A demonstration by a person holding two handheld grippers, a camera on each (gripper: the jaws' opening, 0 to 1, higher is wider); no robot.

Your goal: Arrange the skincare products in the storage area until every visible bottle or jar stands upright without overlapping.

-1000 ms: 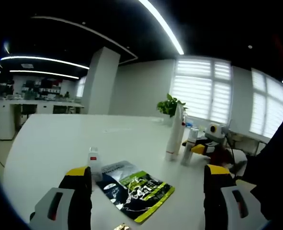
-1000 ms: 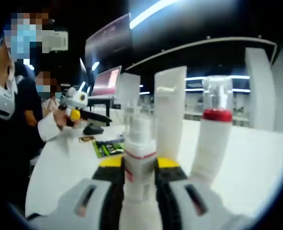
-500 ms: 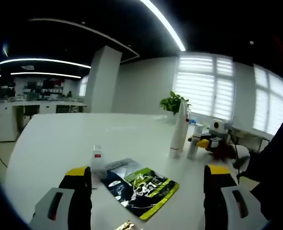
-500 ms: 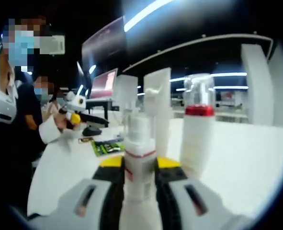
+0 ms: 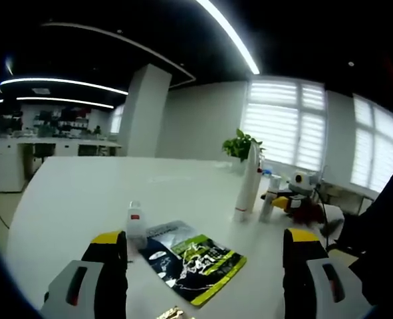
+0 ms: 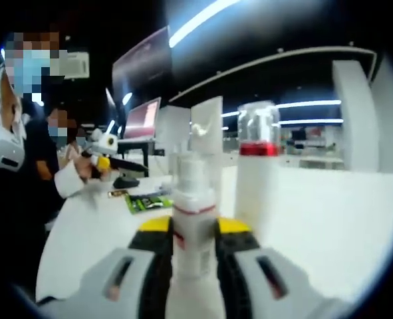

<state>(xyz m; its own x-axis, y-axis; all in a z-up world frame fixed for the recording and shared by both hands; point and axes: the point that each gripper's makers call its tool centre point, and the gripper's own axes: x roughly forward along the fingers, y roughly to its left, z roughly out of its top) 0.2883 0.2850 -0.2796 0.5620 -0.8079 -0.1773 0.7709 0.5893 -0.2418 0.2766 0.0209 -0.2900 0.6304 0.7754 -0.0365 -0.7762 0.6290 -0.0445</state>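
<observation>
My left gripper (image 5: 205,238) is open above the white table (image 5: 76,199), jaws wide apart. Between them lies a flat green and black sachet (image 5: 193,262). A small clear-capped bottle (image 5: 135,222) stands upright by the left jaw. Farther right stands a tall white tube (image 5: 246,183), and the right gripper (image 5: 296,195) holds a small bottle (image 5: 266,203) next to it. My right gripper (image 6: 195,226) is shut on that white bottle with a red band (image 6: 195,242), held upright. Just behind it stand the white tube (image 6: 206,143) and a red-banded bottle with a clear cap (image 6: 258,193).
A potted plant (image 5: 239,146) sits at the table's far side. A small gold packet (image 5: 173,312) lies near the bottom edge. A person's hand holds the left gripper (image 6: 103,156) beyond the sachet (image 6: 146,201). A monitor (image 6: 141,119) stands behind.
The right view has shifted, so the tube and the clear-capped bottle now sit further left behind the held bottle. The grip is unchanged. The left view barely moved.
</observation>
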